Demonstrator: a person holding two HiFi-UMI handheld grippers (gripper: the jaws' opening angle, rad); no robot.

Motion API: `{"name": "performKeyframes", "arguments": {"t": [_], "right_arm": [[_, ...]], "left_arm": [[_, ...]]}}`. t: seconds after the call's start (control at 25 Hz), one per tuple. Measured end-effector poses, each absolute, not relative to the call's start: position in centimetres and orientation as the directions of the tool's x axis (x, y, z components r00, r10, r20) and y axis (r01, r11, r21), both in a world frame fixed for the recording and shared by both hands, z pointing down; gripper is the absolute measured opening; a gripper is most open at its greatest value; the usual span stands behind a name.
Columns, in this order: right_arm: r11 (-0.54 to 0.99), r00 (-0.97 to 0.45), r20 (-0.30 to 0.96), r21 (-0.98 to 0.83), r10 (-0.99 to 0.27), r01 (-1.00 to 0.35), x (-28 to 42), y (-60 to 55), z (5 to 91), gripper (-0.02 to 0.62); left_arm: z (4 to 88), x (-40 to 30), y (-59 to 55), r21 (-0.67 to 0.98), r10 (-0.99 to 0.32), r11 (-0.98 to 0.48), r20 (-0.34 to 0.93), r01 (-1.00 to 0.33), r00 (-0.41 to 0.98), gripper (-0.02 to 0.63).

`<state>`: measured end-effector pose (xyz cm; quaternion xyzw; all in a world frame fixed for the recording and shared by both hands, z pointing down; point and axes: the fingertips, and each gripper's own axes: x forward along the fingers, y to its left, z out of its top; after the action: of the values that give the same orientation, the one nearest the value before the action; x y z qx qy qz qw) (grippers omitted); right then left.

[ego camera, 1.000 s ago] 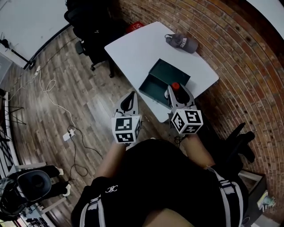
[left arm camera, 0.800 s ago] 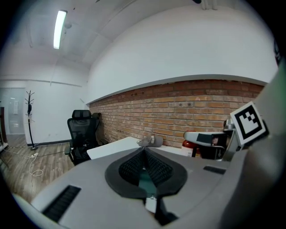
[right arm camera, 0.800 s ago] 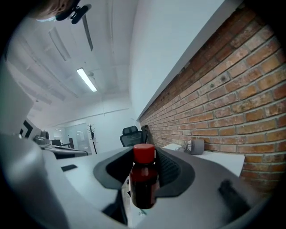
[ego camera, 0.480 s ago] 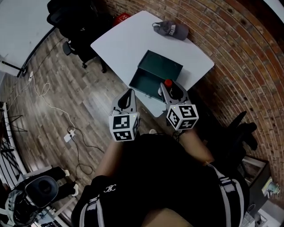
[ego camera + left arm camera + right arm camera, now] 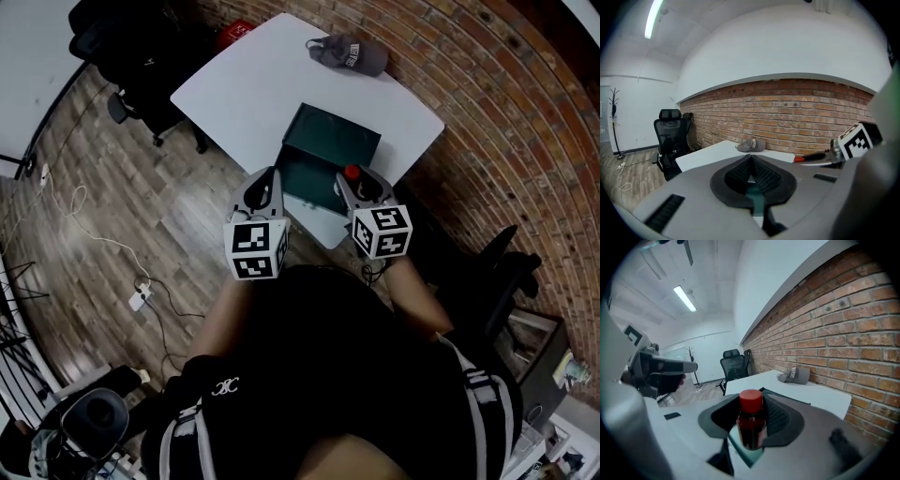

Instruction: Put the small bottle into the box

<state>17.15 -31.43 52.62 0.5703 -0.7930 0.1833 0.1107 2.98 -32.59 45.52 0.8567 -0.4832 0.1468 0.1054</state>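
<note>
**A:** Holding anything, that right gripper (image 5: 359, 179)?

**B:** Yes. Its 2 jaws are clamped on the small bottle (image 5: 751, 420), 1 pad on each side of the dark body, with the red cap standing upright above them.

**A:** Where is the bottle relative to the box (image 5: 330, 141)?

**B:** From the head view it sits over the box's near right part. The right gripper view shows the box's teal inside just below the bottle.

**A:** And the left gripper (image 5: 271, 174)?

**B:** Its jaws are closed together with nothing between them. Its tips are at the box's near left corner.

**A:** What is the box like?

**B:** Dark green and open, standing on the white table (image 5: 253, 80) near its front edge.

**A:** Anything else around it?

**B:** 1 grey cap (image 5: 349, 54) lies on the table beyond the box, toward the brick wall (image 5: 487, 103). A black office chair (image 5: 141, 52) stands on the floor, well to the box's left.
</note>
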Motion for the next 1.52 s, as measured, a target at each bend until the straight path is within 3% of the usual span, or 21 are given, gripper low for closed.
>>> {"name": "performKeyframes", "arguments": {"t": [0.28,0.68,1.52], "right_arm": [[0.306,-0.269,0.512,-0.013,-0.815,-0.952,15.7,-32.5,56.1,0.160],[0.459,-0.202,0.726,0.173,-0.657,-0.871,13.8,-31.5,61.9,0.158],[0.525,-0.164,0.789,0.224,-0.593,-0.821,10.9,-33.2,66.4,0.160]], "left_arm": [[45.6,2.7,-35.4,0.055,-0.760,-0.564,0.355,-0.824,0.544,0.013],[46.3,2.2,-36.8,0.058,-0.733,-0.595,0.368,-0.801,0.571,0.014],[47.7,-4.3,-34.7,0.076,-0.782,-0.498,0.390,-0.864,0.485,0.013]]}}
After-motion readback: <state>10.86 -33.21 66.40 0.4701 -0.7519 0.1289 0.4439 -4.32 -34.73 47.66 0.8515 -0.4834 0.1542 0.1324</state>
